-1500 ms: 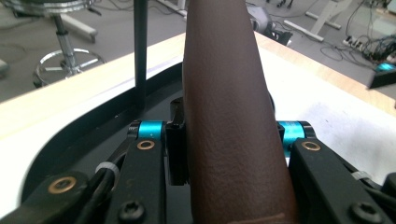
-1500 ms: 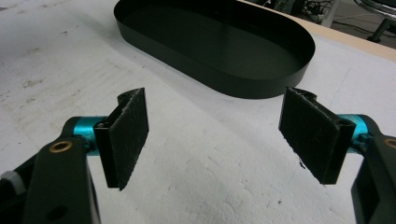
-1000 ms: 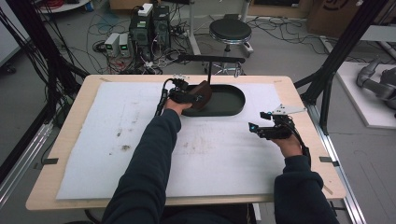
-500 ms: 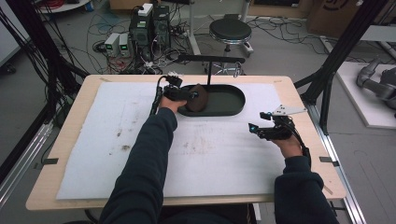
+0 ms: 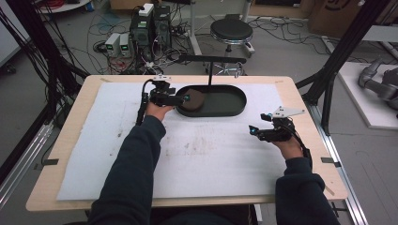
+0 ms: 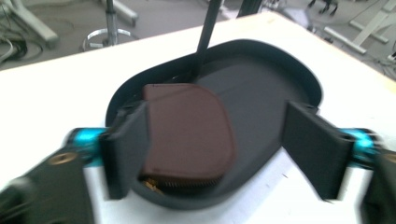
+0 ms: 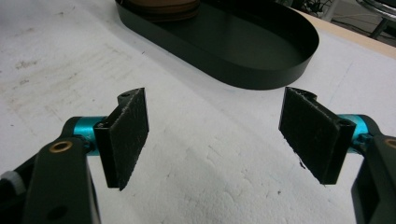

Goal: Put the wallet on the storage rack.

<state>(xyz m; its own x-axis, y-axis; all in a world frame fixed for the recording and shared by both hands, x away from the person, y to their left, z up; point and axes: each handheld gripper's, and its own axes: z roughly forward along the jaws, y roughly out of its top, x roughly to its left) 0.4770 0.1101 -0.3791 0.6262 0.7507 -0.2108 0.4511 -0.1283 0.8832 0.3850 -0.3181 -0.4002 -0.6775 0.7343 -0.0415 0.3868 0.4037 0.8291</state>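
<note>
at the near end of the black oval metal tray [image 6: 299, 79], your left gripper [image 6: 219, 144] has just been opening its fingers off the brown leather zip pouch [image 6: 187, 135]; your right gripper [image 7: 215, 135] holds its fingers apart.

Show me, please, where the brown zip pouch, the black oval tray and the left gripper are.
brown zip pouch [image 6: 189, 135]: left gripper view, middle of its flat face.
black oval tray [image 5: 230, 99]: high view, bare floor.
left gripper [image 6: 217, 144]: left gripper view, midway between its open jaws.
</note>
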